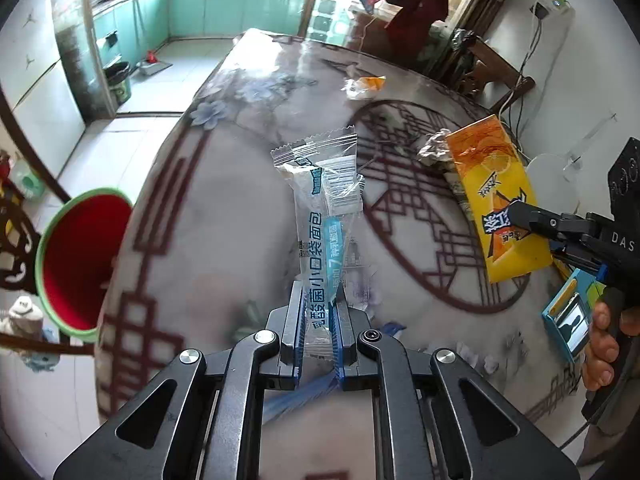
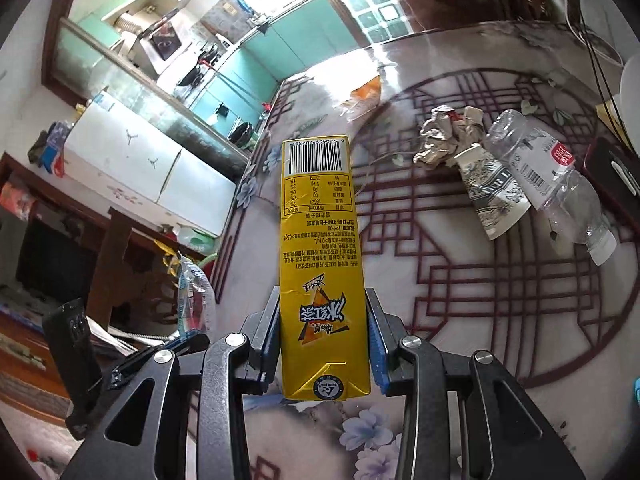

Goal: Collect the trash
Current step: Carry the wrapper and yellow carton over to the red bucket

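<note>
Clamped between the two blue-padded fingers of the left gripper [image 1: 318,320], a clear bread wrapper [image 1: 326,216] with blue print stands up and away from the camera, its crimped far end free in the air above the table [image 1: 224,216]. That table carries a glossy cloth with dark red lattice and pale flowers. Off its left edge, lower down, sits a red bin [image 1: 80,260] with a green rim.

Over on the right of the left wrist view, the right gripper [image 1: 520,216] grips a yellow drink carton [image 1: 496,184], and the person's right hand [image 1: 604,344] wraps its handle. In the right wrist view the same carton [image 2: 320,240] is pinched at its near end between the right gripper [image 2: 324,336] fingers, barcode end pointing far, held above the cloth.

Lying on the table to the right are a crumpled paper wad [image 2: 440,136], a flattened paper cup [image 2: 492,192] touching it, and an empty plastic bottle [image 2: 556,184] just beside the cup. An orange wrapper [image 2: 366,94] rests farther off near the table's far edge.
</note>
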`<state>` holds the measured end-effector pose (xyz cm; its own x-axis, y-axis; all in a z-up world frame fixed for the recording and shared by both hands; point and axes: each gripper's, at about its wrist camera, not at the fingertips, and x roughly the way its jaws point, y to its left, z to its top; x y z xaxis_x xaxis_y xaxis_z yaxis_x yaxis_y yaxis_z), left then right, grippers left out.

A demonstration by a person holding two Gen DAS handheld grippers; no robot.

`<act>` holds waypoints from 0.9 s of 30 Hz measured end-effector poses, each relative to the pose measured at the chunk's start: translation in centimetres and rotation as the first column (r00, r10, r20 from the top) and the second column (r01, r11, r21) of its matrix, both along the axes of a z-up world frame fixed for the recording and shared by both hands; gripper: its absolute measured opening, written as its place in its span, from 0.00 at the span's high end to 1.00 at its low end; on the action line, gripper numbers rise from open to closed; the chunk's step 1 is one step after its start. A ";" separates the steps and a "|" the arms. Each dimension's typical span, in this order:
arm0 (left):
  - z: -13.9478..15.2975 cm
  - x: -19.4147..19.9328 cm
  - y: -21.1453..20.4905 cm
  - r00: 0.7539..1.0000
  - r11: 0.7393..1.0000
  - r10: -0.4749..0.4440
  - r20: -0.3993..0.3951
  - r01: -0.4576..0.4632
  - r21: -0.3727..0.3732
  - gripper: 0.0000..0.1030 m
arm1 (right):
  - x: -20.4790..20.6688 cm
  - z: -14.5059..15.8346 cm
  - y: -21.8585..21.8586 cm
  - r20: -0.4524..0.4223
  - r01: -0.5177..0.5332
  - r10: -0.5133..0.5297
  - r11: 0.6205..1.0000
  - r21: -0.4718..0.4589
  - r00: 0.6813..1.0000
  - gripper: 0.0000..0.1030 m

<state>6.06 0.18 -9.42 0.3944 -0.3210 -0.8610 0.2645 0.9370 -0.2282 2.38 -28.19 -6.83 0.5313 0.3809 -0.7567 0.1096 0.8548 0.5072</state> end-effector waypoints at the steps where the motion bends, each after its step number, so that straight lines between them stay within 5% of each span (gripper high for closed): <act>1: 0.0 -0.1 0.4 1.000 1.000 0.005 -0.001 -0.005 -0.002 0.89 | 0.0 0.1 0.3 0.001 -0.004 0.004 1.000 -0.006 1.000 0.66; 27: -1.1 0.3 10.8 0.998 0.998 0.055 -0.016 -0.055 -0.021 0.89 | 0.7 1.9 14.5 0.029 -0.083 0.092 0.970 -0.230 0.995 0.66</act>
